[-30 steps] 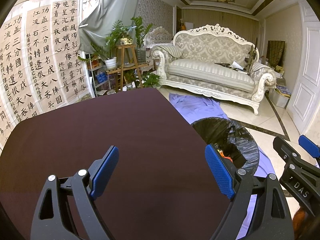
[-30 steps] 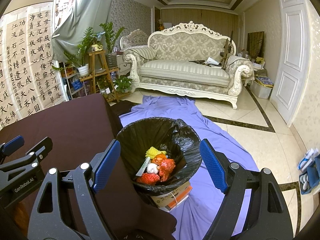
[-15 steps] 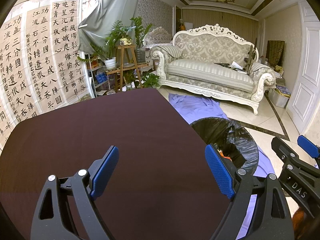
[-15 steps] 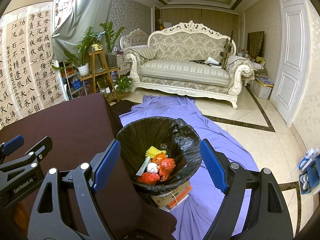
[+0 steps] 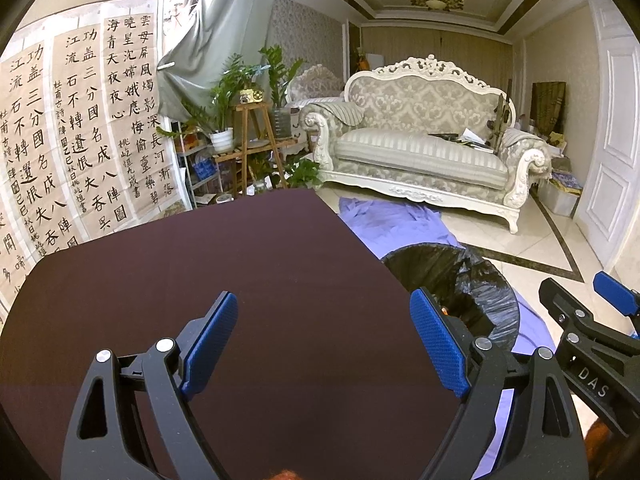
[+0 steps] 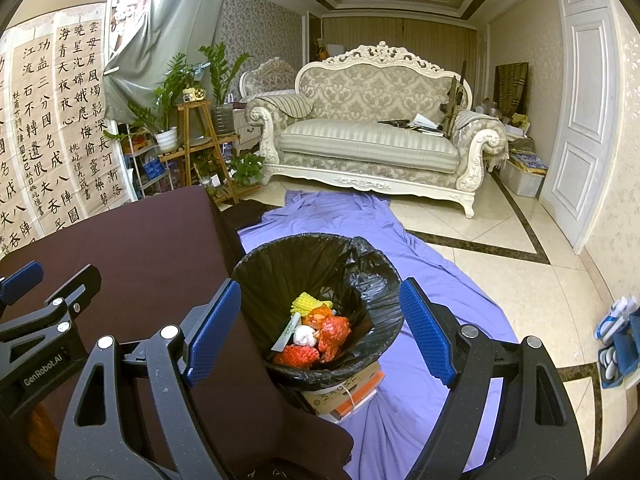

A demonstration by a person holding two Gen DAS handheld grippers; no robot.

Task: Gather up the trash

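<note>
The left gripper [image 5: 324,344] hangs over the dark table [image 5: 240,280] with its jaws wide apart and nothing between them. The right gripper [image 6: 320,332] also has its jaws wide apart, empty, above the trash bin [image 6: 280,264].

The right view looks down into the bin's black bag. The trash [image 6: 316,332] lies at the bottom: red, yellow and white bits. The bin sits on boxes [image 6: 344,392] on a purple sheet [image 6: 440,280], just beside the table.

The left view shows only the bin's rim [image 5: 492,280], but much more of the table top.
</note>
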